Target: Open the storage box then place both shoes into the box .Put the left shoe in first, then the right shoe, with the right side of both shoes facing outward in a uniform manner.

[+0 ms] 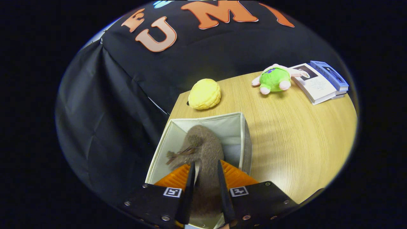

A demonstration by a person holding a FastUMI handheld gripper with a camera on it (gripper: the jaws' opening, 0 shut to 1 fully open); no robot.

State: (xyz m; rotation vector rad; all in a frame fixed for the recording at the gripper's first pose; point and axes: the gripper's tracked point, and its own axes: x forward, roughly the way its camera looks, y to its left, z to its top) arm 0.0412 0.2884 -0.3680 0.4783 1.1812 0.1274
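A brown fuzzy shoe (203, 149) with a small bow on its side hangs inside the open pale fabric storage box (243, 140), toe pointing away from me. My gripper (206, 170) is shut on the shoe's heel end, both fingers pressing its sides. The box stands at the near left corner of the wooden table, its lid not visible. The shoe's lower part is hidden behind the fingers. I cannot tell whether another shoe lies under it.
Beyond the box lies a yellow plush shell-shaped toy (204, 93). A green and pink plush toy (274, 79) and a stack of books (321, 82) sit at the far right of the wooden table (302, 136). Black cloth walls stand left and behind.
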